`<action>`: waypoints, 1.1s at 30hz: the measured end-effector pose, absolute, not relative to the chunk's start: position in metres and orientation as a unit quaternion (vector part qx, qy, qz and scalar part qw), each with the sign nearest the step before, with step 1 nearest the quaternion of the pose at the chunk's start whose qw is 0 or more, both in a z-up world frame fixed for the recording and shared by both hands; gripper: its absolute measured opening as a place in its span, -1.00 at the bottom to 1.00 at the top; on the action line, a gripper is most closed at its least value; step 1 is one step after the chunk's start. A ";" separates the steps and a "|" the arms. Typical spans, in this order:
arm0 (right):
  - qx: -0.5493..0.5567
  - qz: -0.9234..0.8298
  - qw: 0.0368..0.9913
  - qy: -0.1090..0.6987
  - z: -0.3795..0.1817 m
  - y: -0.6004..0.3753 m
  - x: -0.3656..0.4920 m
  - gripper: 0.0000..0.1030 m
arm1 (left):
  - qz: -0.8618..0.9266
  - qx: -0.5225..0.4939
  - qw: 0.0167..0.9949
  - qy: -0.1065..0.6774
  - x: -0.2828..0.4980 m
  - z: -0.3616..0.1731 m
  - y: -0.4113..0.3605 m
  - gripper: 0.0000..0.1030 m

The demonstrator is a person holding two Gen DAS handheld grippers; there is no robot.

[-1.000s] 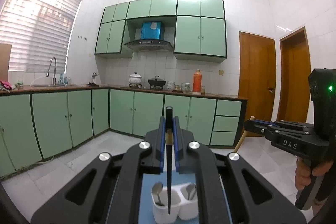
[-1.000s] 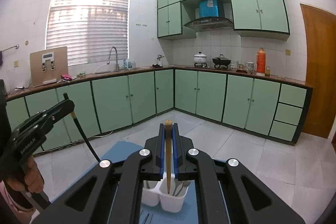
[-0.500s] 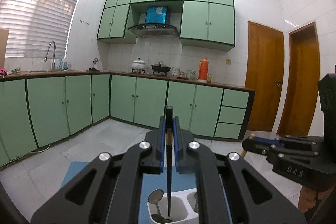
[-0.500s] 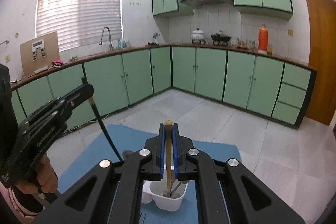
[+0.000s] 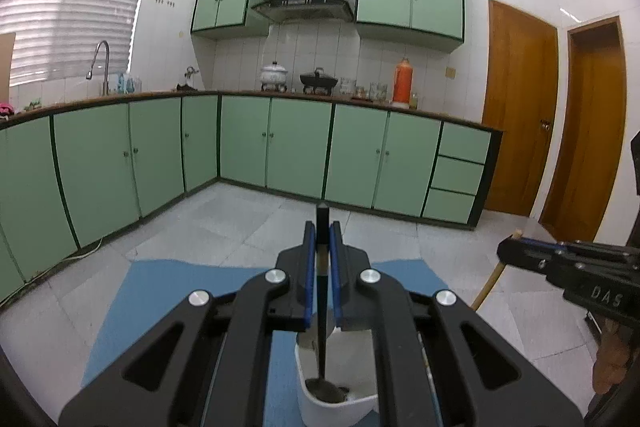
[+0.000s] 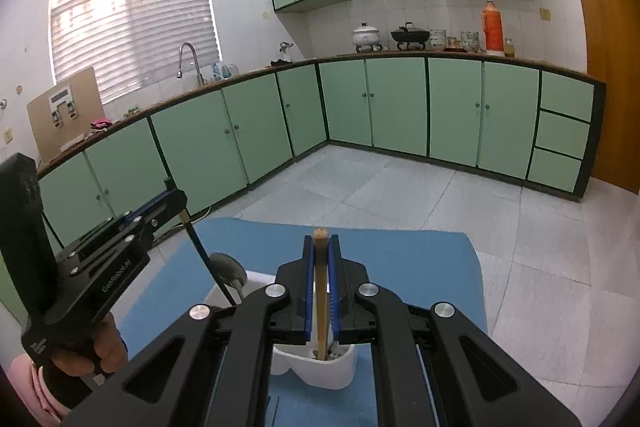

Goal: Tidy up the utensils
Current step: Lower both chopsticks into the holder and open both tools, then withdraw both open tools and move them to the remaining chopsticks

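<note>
In the left wrist view, the left gripper (image 5: 322, 239) points forward and slightly down over a blue mat (image 5: 160, 291) on the pale tiled floor. Its blue-lined fingers (image 5: 308, 267) are narrowed onto a thin black utensil handle (image 5: 321, 291) that stands nearly upright between them. The lower end of the handle reaches down into a white utensil holder (image 5: 340, 403) directly below the gripper, where a dark spoon bowl (image 5: 326, 389) lies at the bottom of the compartment. At the right edge the right gripper (image 5: 505, 251) comes in from the side, clamped on a wooden utensil handle (image 5: 489, 287) that slants down and out of sight behind the left gripper's frame. Green cabinets (image 5: 280, 147) run along the walls behind.

In the right wrist view, the right gripper (image 6: 320, 251) also has its fingers (image 6: 307, 283) drawn narrow, gripping the wooden utensil handle (image 6: 320, 291), which stands upright with its tip just above the fingers. Its lower end sits inside the near compartment of the white utensil holder (image 6: 332, 371), which rests on the blue mat (image 6: 400, 259). On the left, the left gripper (image 6: 176, 201), held by a hand (image 6: 98, 351), pinches the black utensil handle (image 6: 204, 255), which slants down into the holder's far compartment. A grey spoon bowl (image 6: 226, 265) rises from that same far side, beside the black handle.
</note>
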State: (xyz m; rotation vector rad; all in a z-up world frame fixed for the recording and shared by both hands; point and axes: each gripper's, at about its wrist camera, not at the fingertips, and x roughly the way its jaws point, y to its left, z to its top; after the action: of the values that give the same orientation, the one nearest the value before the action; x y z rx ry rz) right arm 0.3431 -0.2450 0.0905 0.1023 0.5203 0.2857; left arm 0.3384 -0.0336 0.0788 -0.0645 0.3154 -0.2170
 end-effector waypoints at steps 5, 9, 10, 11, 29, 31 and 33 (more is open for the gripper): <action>0.059 0.137 0.956 0.251 0.089 -0.250 0.342 -0.87 | -0.107 -0.028 0.982 0.155 0.333 0.073 -0.030 -0.88; 0.060 0.130 0.957 0.251 0.088 -0.252 0.341 -0.85 | -0.107 -0.031 0.981 0.156 0.327 0.076 -0.025 -0.86; 0.062 0.129 0.958 0.249 0.089 -0.254 0.340 -0.82 | -0.107 -0.032 0.981 0.156 0.326 0.076 -0.024 -0.85; 0.062 0.129 0.958 0.247 0.090 -0.255 0.338 -0.80 | -0.108 -0.035 0.981 0.156 0.325 0.077 -0.021 -0.84; 0.053 0.102 0.977 0.182 0.105 -0.272 0.275 0.01 | -0.108 -0.051 0.987 0.109 0.252 0.097 0.004 0.46; 0.050 0.099 0.979 0.172 0.103 -0.271 0.259 0.18 | -0.107 -0.051 0.987 0.107 0.238 0.093 0.006 0.60; 0.042 0.096 0.981 0.163 0.098 -0.268 0.242 0.25 | -0.104 -0.044 0.988 0.106 0.222 0.087 0.007 0.64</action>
State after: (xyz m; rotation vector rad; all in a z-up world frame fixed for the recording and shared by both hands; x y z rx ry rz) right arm 0.2417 -0.2679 0.0980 0.0847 0.3290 0.1930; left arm 0.2220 0.0070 0.0868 -0.0889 0.2137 -0.2092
